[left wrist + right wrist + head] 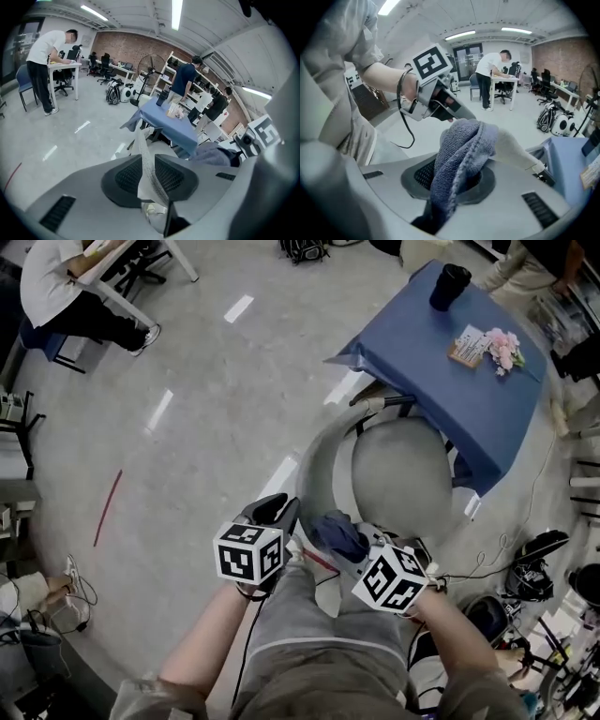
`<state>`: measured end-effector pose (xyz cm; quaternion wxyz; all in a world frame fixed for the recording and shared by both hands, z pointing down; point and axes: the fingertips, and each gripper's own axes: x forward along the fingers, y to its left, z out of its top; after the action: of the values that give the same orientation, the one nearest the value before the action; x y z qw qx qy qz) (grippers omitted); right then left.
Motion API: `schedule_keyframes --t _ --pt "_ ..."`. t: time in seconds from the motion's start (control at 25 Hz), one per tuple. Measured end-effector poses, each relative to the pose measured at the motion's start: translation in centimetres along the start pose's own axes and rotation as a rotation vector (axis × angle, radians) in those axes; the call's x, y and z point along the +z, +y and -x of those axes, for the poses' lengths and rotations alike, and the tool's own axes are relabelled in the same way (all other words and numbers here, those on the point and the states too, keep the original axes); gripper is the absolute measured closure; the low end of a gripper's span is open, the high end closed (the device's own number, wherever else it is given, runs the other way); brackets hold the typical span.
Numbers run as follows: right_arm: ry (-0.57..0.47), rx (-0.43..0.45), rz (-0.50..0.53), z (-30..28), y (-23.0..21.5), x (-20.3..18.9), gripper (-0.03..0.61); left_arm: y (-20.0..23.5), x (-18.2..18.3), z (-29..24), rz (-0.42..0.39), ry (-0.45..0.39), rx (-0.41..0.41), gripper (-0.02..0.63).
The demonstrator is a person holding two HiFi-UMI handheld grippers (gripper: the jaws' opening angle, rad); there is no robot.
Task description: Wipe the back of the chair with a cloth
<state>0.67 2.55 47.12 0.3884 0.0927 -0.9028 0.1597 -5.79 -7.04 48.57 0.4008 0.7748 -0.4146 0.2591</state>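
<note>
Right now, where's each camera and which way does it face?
Head view: on the person's head, looking down at the chair and blue table; both forearms, left gripper and right gripper show.
Left gripper view: rides the left gripper, looks along its jaws, shut on a white sheet, toward the blue table; the right gripper's marker cube shows at right.
Right gripper view: rides the right gripper, jaws shut on a blue cloth, faces the left gripper and left forearm.
Shared: both gripper views show the person at the desk.

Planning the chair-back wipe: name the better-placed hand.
Right. The right tongs grip the blue cloth, close to the chair back; the left tongs pinch only a thin pale sheet.
</note>
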Motion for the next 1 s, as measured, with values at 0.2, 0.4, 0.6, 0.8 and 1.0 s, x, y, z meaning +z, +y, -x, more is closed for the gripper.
schedule_keyframes --t 0.2,0.4,0.6,0.8,1.0 --pt "-0.11 -0.148 0.027 3.4 -2.5 4.6 0.492 -0.5 3.4 3.9 -0.061 -0.075 0.018 0.525" --pt "-0.251 -0.285 0.045 8.3 -4.7 10.1 0.492 -1.8 7.7 7.9 -0.177 -0.176 0.046 0.529" --pt "-0.371 -0.42 0.033 13.3 -5.9 14.5 0.492 -3.4 11.3 11.8 -0.284 -0.269 0.067 0.565" --pt "-0.523 -0.544 0.066 19.0 -6.1 19.0 0.492 -6.7 15.6 17.0 -0.351 -0.424 0.031 0.569" --pt "-0.675 -0.62 0.07 24.3 -4.9 22.9 0.492 -9.4 19.0 21.7 -0.455 -0.548 0.053 0.571"
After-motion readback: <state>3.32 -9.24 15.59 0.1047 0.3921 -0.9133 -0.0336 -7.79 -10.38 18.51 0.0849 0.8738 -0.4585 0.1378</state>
